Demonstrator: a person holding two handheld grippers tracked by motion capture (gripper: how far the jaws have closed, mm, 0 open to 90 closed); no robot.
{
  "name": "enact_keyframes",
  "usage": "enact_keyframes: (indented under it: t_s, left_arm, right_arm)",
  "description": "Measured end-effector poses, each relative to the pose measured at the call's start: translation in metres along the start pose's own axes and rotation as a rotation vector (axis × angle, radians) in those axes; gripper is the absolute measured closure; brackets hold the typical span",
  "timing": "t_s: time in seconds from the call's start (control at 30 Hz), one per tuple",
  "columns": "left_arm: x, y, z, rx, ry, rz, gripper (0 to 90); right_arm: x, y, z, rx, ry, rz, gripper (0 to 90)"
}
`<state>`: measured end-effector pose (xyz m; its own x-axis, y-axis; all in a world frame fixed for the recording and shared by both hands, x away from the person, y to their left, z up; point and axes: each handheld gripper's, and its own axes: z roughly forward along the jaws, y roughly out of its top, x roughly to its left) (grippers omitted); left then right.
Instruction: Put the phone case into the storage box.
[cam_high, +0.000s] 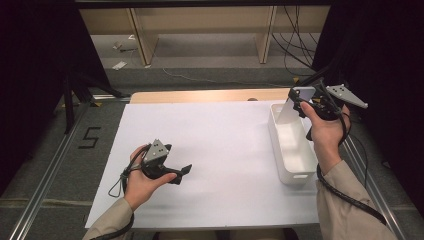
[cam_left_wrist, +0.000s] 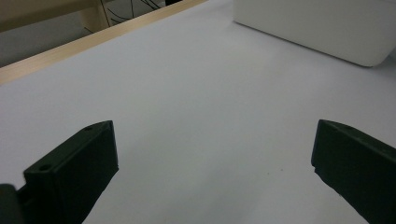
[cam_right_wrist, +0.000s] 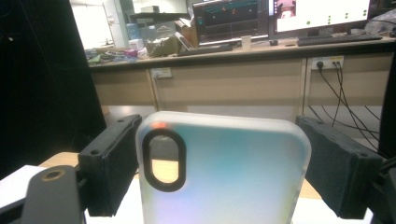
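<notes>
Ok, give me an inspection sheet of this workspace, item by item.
Surface: white sheet over a wooden table, bare in the middle.
Job's things: translucent phone case held upright above the white bin.
Clutter: nothing seen.
Grippers: right tongs shut on the case; left tongs open, empty, low over the sheet.
Cables: one trails from each gripper; more on the floor behind.
Surroundings: desk with monitors, dark curtains.

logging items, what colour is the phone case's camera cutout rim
Black, around the phone case's cutout; clearest in the right gripper view.
</notes>
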<state>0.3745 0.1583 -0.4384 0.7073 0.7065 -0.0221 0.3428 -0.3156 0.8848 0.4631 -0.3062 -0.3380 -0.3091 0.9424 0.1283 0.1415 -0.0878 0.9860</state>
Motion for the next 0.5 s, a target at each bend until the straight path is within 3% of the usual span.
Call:
enact_keyframes:
  t_s: [0.5]
  left_arm:
    - [-0.0007, 0.0005, 0.0003, -0.003, -0.003, 0.002, 0.0]
  right_arm:
    - [-0.0064, -0.001, -0.0002, 0.003, -0.021, 0.007, 18.3]
